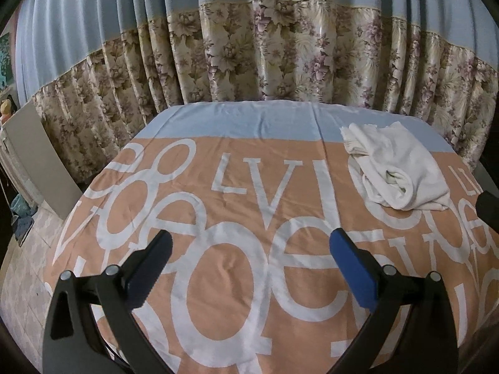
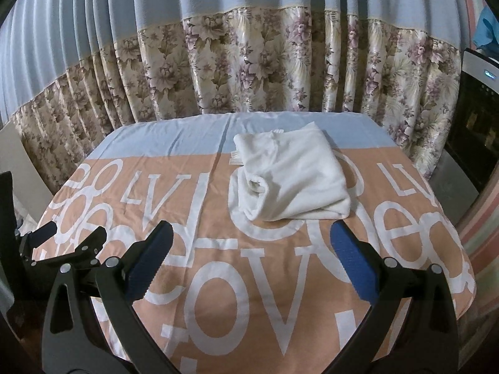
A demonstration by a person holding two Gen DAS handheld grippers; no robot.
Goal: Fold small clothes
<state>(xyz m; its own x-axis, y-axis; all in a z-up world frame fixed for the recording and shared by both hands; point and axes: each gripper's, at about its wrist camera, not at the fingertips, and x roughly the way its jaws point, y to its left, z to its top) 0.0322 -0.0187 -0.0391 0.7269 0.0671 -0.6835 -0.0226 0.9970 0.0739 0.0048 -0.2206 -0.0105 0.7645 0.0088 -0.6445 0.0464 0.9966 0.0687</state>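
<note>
- My left tongs (image 1: 249,249) are spread wide and empty, hovering over the orange-and-blue lettered cloth (image 1: 237,193) that covers the tabletop.
- My right tongs (image 2: 251,246) are spread wide too, nothing between them.
- The white garment (image 2: 290,180) lies folded in a bundle toward the far side of the cloth, just ahead of my right tongs, untouched.
- A flowered curtain (image 2: 249,62) hangs behind the tabletop.

A white garment (image 2: 290,180) lies on a peach cloth (image 2: 271,280) printed with large white letters and banded pale blue at its far edge, before a curtain (image 2: 249,62) pale blue above and beige-and-mauve floral below.
</note>
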